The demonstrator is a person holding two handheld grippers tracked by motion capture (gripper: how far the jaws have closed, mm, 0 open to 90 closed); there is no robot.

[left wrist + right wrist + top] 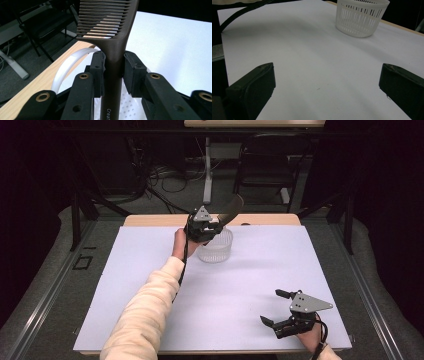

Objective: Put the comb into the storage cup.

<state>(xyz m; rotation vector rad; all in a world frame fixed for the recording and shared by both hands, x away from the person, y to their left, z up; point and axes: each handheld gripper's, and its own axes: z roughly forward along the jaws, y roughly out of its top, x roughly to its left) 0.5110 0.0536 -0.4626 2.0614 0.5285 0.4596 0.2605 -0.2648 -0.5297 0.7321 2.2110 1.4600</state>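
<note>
Left gripper has its jaws clamped on the brown comb, poised over the white basket at the surface's far side. Right gripper rests near right, jaws wide and empty. The narrow grip on the handle looks risky: the comb could pivot, hit the rim and tip the light basket.

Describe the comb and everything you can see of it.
The comb is dark brown, apparently plastic, with a long smooth handle that widens into a head of fine parallel teeth. Pale lettering begins low on the handle. The left gripper clamps the handle between its black pads, holding the comb over the white slotted basket at the far edge of the table, its head angled up and away. Nothing else touches it.
</note>
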